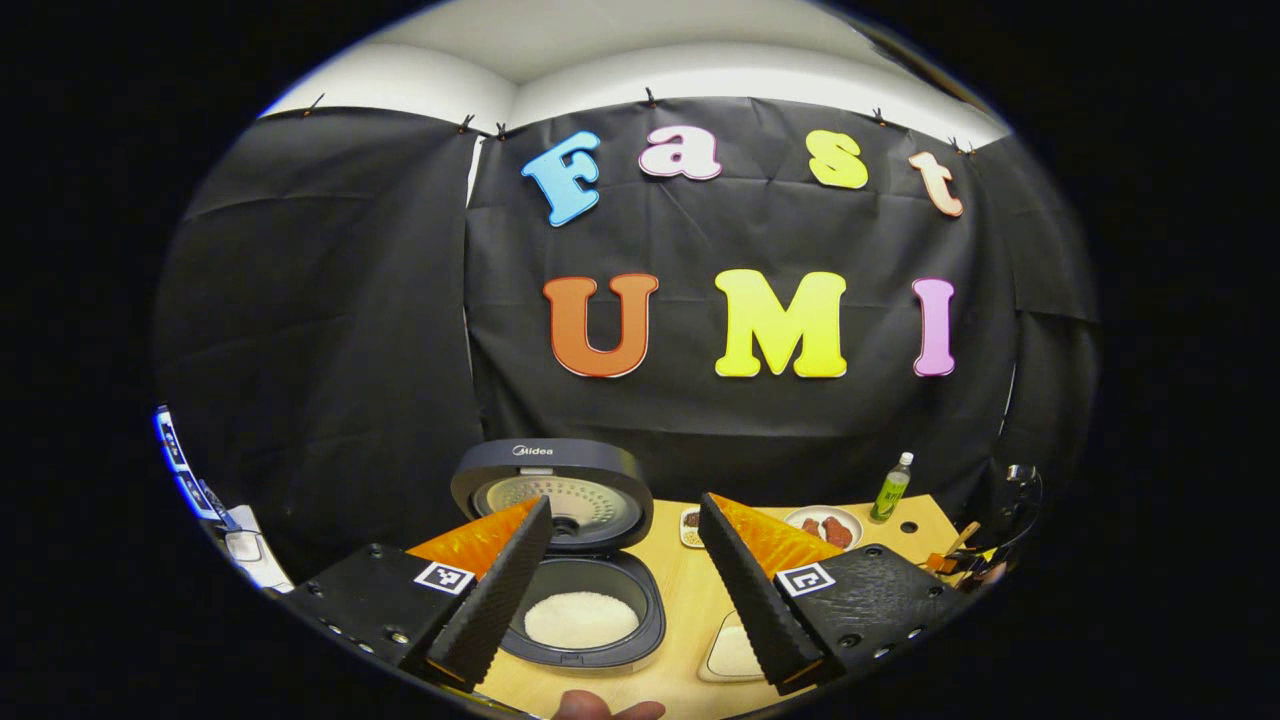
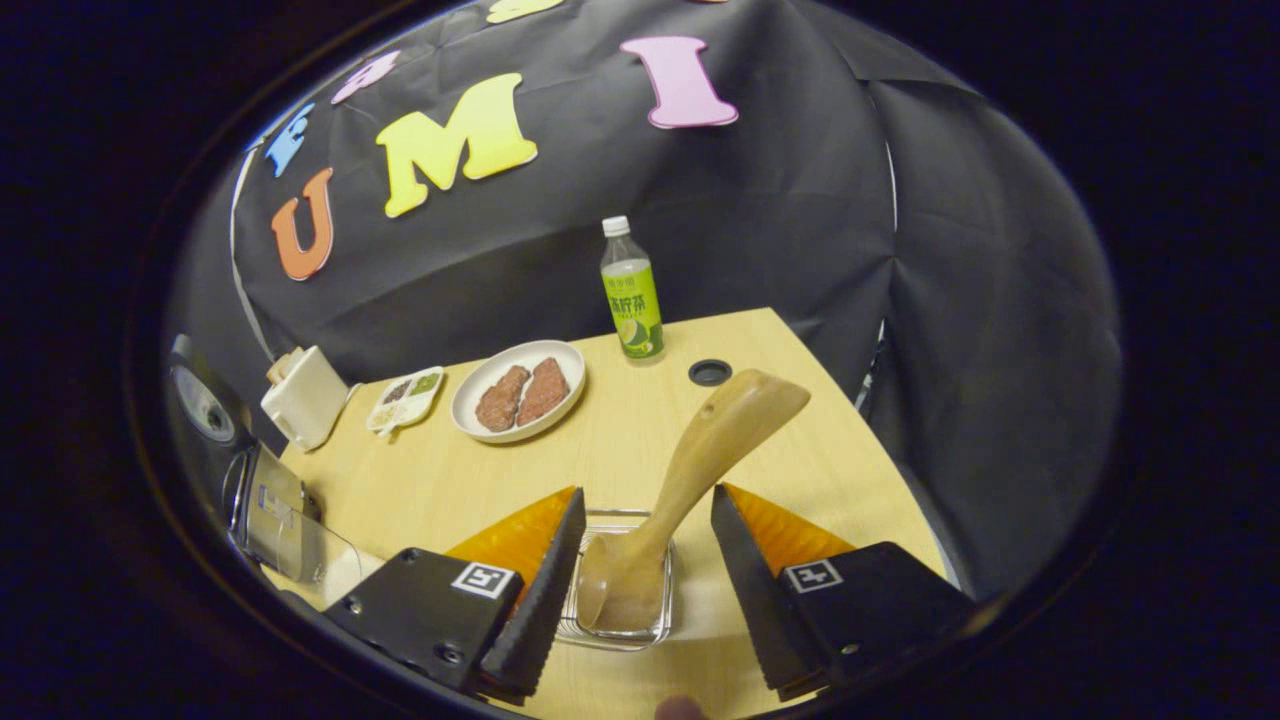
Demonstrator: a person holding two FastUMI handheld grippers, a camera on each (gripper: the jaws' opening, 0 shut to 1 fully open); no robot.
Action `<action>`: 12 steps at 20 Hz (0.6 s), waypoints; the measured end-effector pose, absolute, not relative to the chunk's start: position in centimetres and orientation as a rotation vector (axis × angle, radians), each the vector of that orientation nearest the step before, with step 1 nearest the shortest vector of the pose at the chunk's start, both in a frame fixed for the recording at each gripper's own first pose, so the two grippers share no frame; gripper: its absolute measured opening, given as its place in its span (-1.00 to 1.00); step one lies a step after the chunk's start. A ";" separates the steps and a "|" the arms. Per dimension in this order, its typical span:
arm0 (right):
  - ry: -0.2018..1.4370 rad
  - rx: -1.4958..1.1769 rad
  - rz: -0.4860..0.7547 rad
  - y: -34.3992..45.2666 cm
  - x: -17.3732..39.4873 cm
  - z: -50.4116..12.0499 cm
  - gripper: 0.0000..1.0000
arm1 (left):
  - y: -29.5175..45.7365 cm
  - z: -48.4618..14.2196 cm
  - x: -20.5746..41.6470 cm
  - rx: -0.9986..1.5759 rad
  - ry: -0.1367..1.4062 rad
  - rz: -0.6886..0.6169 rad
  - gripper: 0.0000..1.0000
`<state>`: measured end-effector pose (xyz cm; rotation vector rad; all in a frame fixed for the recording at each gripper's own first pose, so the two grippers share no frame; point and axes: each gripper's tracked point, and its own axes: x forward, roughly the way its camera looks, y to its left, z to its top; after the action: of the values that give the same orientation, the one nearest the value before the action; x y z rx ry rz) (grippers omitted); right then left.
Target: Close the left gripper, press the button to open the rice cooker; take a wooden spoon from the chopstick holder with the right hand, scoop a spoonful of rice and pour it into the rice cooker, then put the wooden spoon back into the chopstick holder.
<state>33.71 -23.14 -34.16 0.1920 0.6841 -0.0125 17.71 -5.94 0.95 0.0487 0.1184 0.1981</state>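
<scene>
The dark rice cooker (image 1: 640, 600) stands with its lid (image 1: 600, 462) up, white rice (image 1: 580, 618) in its pot. My left gripper (image 1: 625, 500) hangs open above and in front of it, touching nothing. A wooden spoon (image 2: 700, 450) stands bowl-down in the wire chopstick holder (image 2: 662, 605), its handle leaning up to the right. My right gripper (image 2: 648, 492) is open around the spoon, its fingers apart from the wood on both sides. The cooker (image 2: 270, 515) sits at the left edge of the right gripper view. The spoon (image 1: 958, 545) also appears far right in the left gripper view.
On the wooden table (image 2: 640, 420) are a plate of meat (image 2: 518, 390), a green drink bottle (image 2: 630, 295), a small seasoning dish (image 2: 405, 397), a white container (image 2: 305, 395) and a cable hole (image 2: 709, 372). A shallow dish of rice (image 1: 735, 652) lies right of the cooker.
</scene>
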 end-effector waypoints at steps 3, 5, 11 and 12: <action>0.670 0.208 -0.019 -23.4 34.4 -33.8 0.16 | -5.8 0.5 17.3 0.047 0.134 0.217 0.89; 0.669 0.212 -0.025 -23.3 34.5 -33.8 -0.19 | -5.6 0.2 16.9 0.042 0.143 0.228 0.89; 0.692 0.253 -0.019 -22.0 33.3 -32.8 -0.72 | -4.5 -0.7 15.7 0.013 0.158 0.239 0.89; 0.686 0.260 -0.021 -21.6 33.3 -32.5 -0.75 | -4.1 -0.9 15.4 0.006 0.161 0.241 0.89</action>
<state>33.29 -21.60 -32.51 0.2600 0.6856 -0.0210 15.44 -4.06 -0.94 0.0064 0.1614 0.2407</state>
